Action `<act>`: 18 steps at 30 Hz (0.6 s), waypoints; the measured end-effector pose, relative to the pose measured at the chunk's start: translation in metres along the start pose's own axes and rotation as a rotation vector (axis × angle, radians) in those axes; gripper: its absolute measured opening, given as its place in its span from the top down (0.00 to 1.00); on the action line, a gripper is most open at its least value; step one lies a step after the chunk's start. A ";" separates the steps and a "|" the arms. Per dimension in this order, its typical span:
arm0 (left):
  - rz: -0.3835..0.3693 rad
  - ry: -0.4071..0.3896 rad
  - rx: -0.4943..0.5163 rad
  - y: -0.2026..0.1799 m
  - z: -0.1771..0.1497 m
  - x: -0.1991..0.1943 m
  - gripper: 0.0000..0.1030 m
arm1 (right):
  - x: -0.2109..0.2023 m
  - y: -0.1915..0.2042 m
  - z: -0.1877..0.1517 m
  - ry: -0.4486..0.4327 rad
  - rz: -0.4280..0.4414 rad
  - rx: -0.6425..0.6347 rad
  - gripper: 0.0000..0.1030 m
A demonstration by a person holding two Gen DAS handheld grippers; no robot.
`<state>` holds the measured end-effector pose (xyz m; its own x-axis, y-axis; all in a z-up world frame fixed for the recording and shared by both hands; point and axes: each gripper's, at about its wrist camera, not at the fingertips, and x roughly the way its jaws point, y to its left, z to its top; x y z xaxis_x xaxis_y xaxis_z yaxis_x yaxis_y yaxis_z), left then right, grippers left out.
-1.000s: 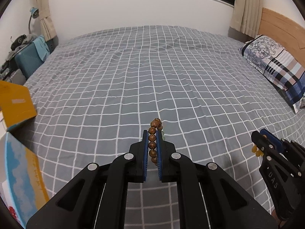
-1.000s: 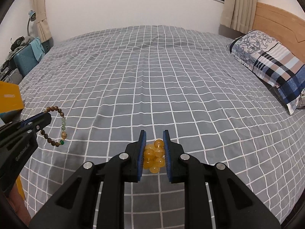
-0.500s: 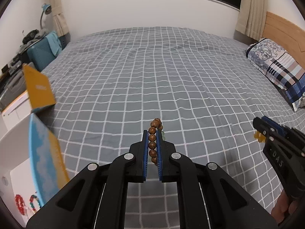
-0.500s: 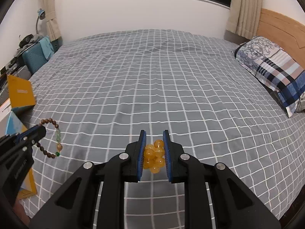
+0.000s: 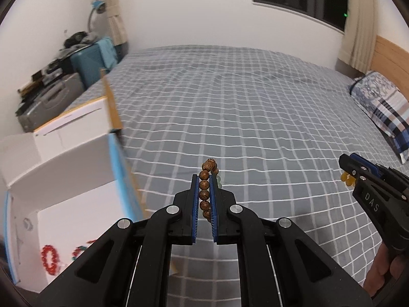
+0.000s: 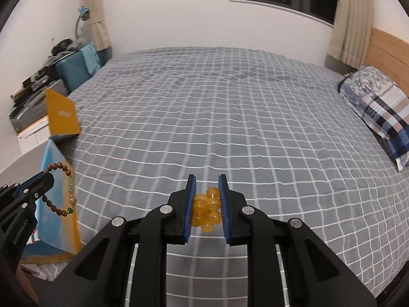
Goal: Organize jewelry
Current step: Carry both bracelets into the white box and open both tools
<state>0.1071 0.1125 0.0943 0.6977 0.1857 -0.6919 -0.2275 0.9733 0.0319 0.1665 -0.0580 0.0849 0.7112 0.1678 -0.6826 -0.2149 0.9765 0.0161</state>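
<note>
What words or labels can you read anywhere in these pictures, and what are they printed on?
"DAS": on the side of the right claw, seen from the left wrist view.
"GenRobot.AI": on the side of the left claw, seen from the right wrist view; small, so the last letters are uncertain.
Pale mark on the orange box flap: too blurred to read.

Black tool [image 5: 204, 199], blue pads [image 5: 195, 204], silver screws.

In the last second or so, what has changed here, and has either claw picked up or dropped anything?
Both grippers swung left toward the open white box, which now fills the left wrist view's left side, red beads visible inside. Nothing was picked up or dropped: the left gripper stays clamped on the wooden bead bracelet, the right gripper on the bunched amber bracelet. The bed is unchanged.
</note>
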 end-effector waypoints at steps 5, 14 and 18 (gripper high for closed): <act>0.034 -0.009 -0.061 0.045 -0.004 -0.016 0.93 | -0.006 0.046 0.003 -0.015 0.043 -0.051 0.83; 0.139 -0.013 -0.168 0.137 -0.022 -0.045 0.93 | -0.015 0.144 -0.003 -0.027 0.122 -0.164 0.83; 0.190 -0.005 -0.208 0.178 -0.033 -0.053 0.93 | -0.018 0.189 -0.008 -0.022 0.177 -0.201 0.83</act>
<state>0.0077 0.2714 0.1129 0.6326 0.3634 -0.6839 -0.4885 0.8725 0.0118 0.1077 0.1228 0.0938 0.6645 0.3386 -0.6661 -0.4645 0.8855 -0.0133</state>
